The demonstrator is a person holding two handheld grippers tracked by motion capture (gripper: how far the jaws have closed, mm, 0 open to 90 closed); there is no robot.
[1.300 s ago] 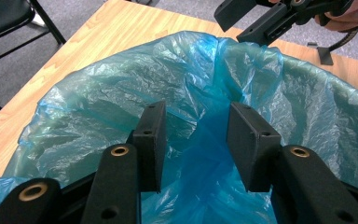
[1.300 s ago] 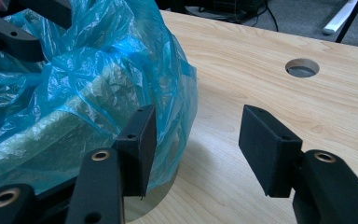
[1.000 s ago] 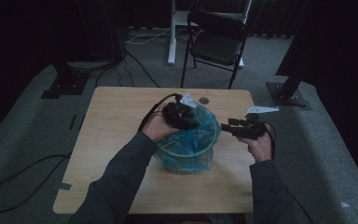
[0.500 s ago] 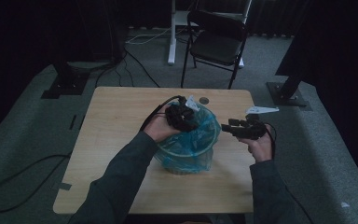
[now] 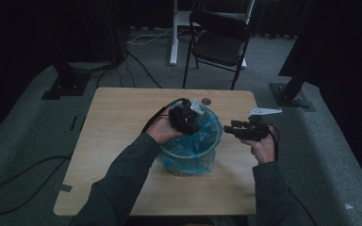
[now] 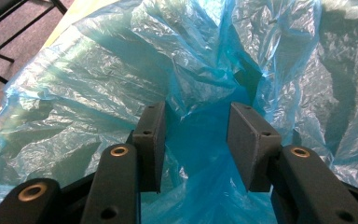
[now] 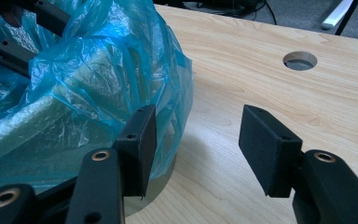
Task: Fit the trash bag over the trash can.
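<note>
On my high view the crinkled translucent blue plastic bag [image 5: 188, 148] lines a round pale bin [image 7: 161, 189] standing near the middle of the light wooden table [image 5: 113, 141], its rim film draped down over the outside wall. Through my left gripper view the plastic [image 6: 98, 79] is bunched in loose shiny folds.

My left gripper [image 5: 185, 121] sits over the bin's far-left rim, pointing down into the mouth, forearm coming in diagonally from the lower left. Its jaws stand apart with blue film lying in the gap between them; I cannot tell whether either pad presses the film, so it looks released rather than clamped.

My right gripper [image 5: 233, 131] is held level just beside the bin's right side, pointing left at it. Its jaws are spread wide, one pad [image 7: 140, 144] close against the draped film, the other over bare wood.

The bin's bottom is hidden by folds, and the room is dim.
</note>
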